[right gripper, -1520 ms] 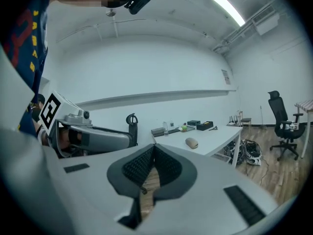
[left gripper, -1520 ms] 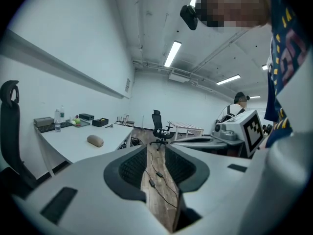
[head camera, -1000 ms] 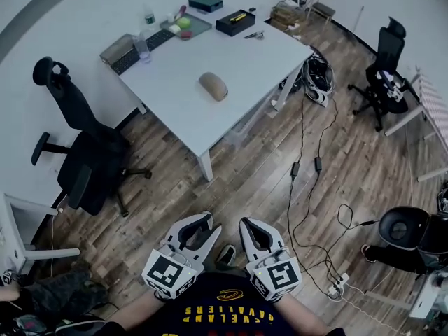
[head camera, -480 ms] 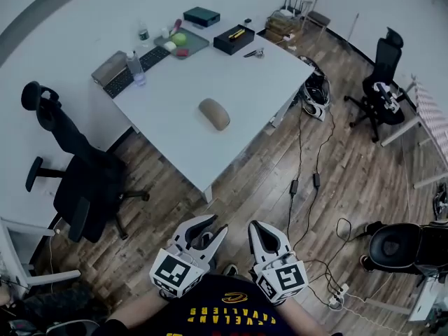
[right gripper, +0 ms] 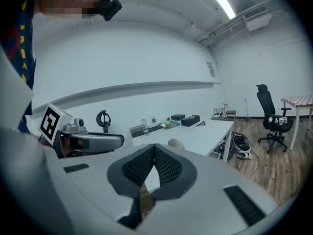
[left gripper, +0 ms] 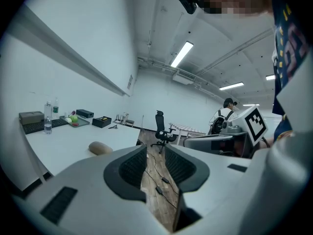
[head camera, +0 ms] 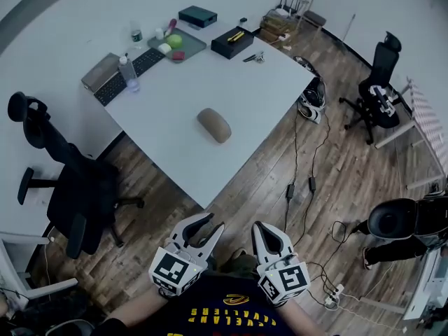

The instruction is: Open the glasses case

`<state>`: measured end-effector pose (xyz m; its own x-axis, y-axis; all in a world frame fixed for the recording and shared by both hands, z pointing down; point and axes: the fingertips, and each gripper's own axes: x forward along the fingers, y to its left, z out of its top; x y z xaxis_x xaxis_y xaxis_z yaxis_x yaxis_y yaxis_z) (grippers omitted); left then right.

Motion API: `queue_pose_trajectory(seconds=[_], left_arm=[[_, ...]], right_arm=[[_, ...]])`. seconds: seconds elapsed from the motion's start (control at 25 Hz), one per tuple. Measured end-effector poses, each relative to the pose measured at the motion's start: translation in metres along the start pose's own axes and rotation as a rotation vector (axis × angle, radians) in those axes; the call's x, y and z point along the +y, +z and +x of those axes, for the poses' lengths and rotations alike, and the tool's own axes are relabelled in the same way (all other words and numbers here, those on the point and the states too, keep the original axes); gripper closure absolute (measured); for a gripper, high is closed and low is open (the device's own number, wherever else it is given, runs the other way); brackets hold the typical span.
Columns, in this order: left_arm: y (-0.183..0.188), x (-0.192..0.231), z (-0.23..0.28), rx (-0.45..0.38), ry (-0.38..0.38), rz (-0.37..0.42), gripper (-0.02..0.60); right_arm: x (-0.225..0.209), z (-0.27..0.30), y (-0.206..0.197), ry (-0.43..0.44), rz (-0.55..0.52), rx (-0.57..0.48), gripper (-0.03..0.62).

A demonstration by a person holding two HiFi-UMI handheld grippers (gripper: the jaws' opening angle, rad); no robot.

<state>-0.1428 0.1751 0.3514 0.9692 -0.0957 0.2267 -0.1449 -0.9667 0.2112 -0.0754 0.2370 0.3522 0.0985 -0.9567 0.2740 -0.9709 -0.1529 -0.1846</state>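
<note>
I carry both grippers at my chest, well short of the white desk (head camera: 252, 82). The tan oval glasses case (head camera: 214, 125) lies closed mid-desk. Left gripper (head camera: 214, 222) is slightly spread and empty, right gripper (head camera: 258, 225) pressed together, presumably for the approach.

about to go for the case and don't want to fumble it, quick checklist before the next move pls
1. Glasses case lies closed on the white table: ok.
2. Bare table all round the case, nothing touching it: ok.
3. Left gripper has its jaws apart with nothing between them: ok.
4. Right gripper is ready to grasp: not ok, its jaws are together and empty.
5. Grippers are at the case: not ok, both are over the wooden floor, short of the table's near corner.
6. Which side of the case carries the hinge: cannot tell, too small in every view.
</note>
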Motion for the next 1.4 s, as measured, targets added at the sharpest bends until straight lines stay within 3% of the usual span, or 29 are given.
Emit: queue_pose_trajectory(seconds=[0.28,1.0,1.4], left_arm=[[0.003,0.022,0.032,0.014,0.029,-0.007,0.455],[0.036,0.07,0.175,0.051,0.315,-0.005,0.454],[0.016,0.107,0.187,0.122,0.428,0.0,0.454]], right_arm=[[-0.025,0.033,0.003,0.034,0.012,0.023,0.585],[-0.16,0.145,0.059,0.328,-0.04,0.071,0.585],[-0.172,0.203,0.043,0.42,-0.099,0.145,0.585]])
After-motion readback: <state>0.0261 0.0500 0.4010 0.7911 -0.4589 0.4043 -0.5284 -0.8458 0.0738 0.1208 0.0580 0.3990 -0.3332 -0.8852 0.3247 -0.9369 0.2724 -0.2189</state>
